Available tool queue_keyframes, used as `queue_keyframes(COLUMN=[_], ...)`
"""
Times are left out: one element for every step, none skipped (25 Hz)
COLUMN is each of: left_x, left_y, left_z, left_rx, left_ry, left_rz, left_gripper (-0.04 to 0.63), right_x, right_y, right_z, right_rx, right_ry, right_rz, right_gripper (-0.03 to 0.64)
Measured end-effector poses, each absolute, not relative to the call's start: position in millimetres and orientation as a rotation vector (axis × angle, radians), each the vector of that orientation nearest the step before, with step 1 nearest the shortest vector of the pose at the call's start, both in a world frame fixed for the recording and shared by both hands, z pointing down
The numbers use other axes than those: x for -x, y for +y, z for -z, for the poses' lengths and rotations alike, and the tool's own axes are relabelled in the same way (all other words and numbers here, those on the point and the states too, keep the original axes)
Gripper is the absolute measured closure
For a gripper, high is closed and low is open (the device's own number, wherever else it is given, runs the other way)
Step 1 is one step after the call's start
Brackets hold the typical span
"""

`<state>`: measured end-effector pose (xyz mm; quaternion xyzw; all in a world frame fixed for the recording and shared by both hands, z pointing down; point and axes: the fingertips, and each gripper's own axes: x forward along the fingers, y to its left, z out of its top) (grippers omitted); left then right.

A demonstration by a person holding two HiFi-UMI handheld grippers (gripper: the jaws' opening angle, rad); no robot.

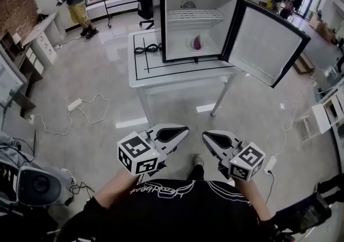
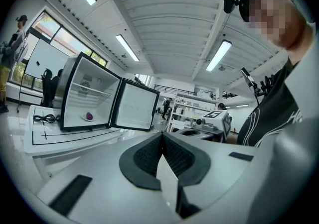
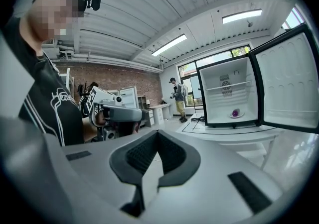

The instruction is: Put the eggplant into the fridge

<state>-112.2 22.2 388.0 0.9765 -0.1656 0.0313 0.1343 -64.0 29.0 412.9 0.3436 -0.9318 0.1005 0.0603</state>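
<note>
- Eggplant [image 1: 196,43] is in neither hand-held gripper. The left hand-held gripper [image 1: 181,131] and the right hand-held gripper [image 1: 207,137] both have their jaws pressed together on nothing. The eggplant sits on a small plate [image 3: 231,115] on the floor of the fridge [image 1: 161,20], under the wire shelf [image 1: 193,18].
- As I judge it, the placing is done and what remains is the door [image 1: 263,42]. It stands wide open and reaches out past the edge of the table [image 1: 177,74].
- With the jaws closed I can only nudge the door. A hard push could slam it, or slide the small fridge across the table.
- If the fridge gets jolted, the eggplant might roll off its plate.
- The door's far corner hangs over open floor, so I could bump it as I step in on that side.
- A white cable [image 1: 86,109] lies loose on the floor to my left. It could catch a foot if I drift that way.
- I hold both hand-held grippers low in front of my waist. They are roughly level, with the tips angled toward each other and close together.
- Both point toward the table and are well apart from it.
</note>
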Motion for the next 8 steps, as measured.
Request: queue_keyframes(left_x=[112.7,113.3,113.9,114.3,114.5,114.4,114.3,114.0], left_y=[21.1,20.4,20.2,20.3,20.9,21.8,22.9,24.0], left_z=[-388.6,-388.7,-388.1,-387.1,-385.8,-384.6,-383.6,-382.7], left_rx=[-2.828,-2.825,-2.823,-2.823,-2.826,-2.829,-2.834,-2.838], left_ry=[-0.483,-0.486,-0.488,-0.489,-0.488,-0.486,-0.483,-0.48], left_rz=[-0.091,-0.088,-0.082,-0.077,-0.074,-0.073,-0.074,-0.075], left_gripper=[0.588,0.588,0.588,0.588,0.588,0.588,0.588,0.588], right_x=[64.4,64.5,64.4,64.3,64.3,64.4,64.5,64.7], right_y=[29.4,30.1,30.7,31.1,31.5,32.0,32.8,33.6], right_z=[-413.4,-413.7,-413.4,-412.5,-411.5,-410.4,-409.2,-408.1], right_rx=[-1.039,-1.039,-1.04,-1.041,-1.042,-1.042,-1.043,-1.043], right_ry=[-2.819,-2.817,-2.815,-2.813,-2.811,-2.809,-2.807,-2.804], right_rz=[-0.306,-0.307,-0.306,-0.303,-0.298,-0.291,-0.284,-0.277], right_gripper=[0.614,0.614,0.614,0.614,0.614,0.614,0.614,0.614])
